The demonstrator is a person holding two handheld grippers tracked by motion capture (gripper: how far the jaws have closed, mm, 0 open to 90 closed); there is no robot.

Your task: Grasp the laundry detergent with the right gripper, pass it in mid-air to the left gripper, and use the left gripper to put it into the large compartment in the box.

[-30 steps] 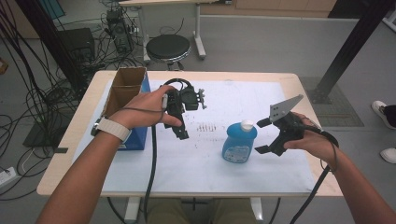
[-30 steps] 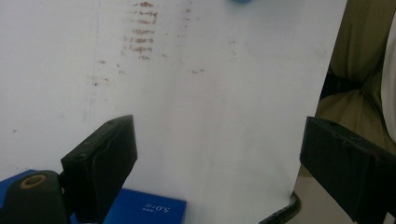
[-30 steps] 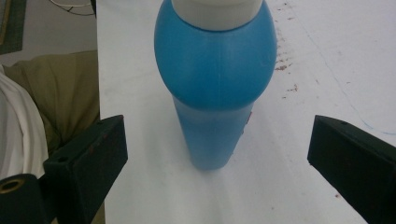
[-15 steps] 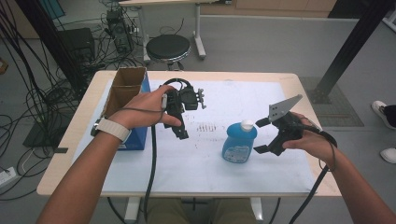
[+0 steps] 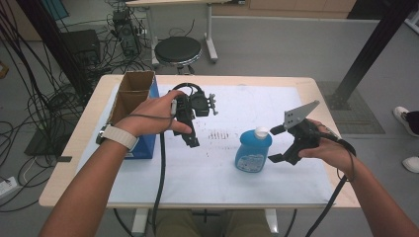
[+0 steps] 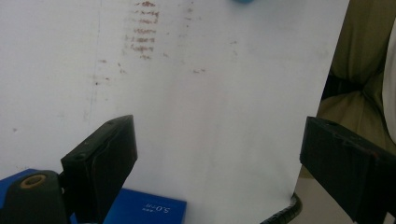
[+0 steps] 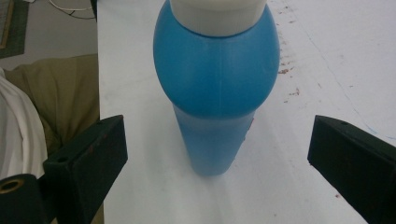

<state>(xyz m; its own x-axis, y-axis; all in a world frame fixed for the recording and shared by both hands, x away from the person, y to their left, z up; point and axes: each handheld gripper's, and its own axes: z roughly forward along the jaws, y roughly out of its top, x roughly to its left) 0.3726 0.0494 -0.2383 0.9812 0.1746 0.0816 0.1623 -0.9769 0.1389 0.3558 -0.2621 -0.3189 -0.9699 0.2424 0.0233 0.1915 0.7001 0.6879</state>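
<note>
Nothing is seen to have moved since the earlier frames: both hands and the blue bottle (image 5: pixel 253 150) are placed as before. The bottle stands upright on the white sheet (image 5: pixel 276 106) covering the table (image 5: pixel 74 148), right of centre, its long axis vertical and its white cap (image 5: pixel 260 132) pointing up. The right tongs (image 5: pixel 276 143) are held level just right of the bottle, jaws apart, with nothing gripped; this alignment is judged to prepare a side grasp of the body. The left tongs (image 5: pixel 191 138) are held above the sheet near the cardboard box (image 5: pixel 132 94), jaws apart and empty, apparently kept clear of the approach.
</note>
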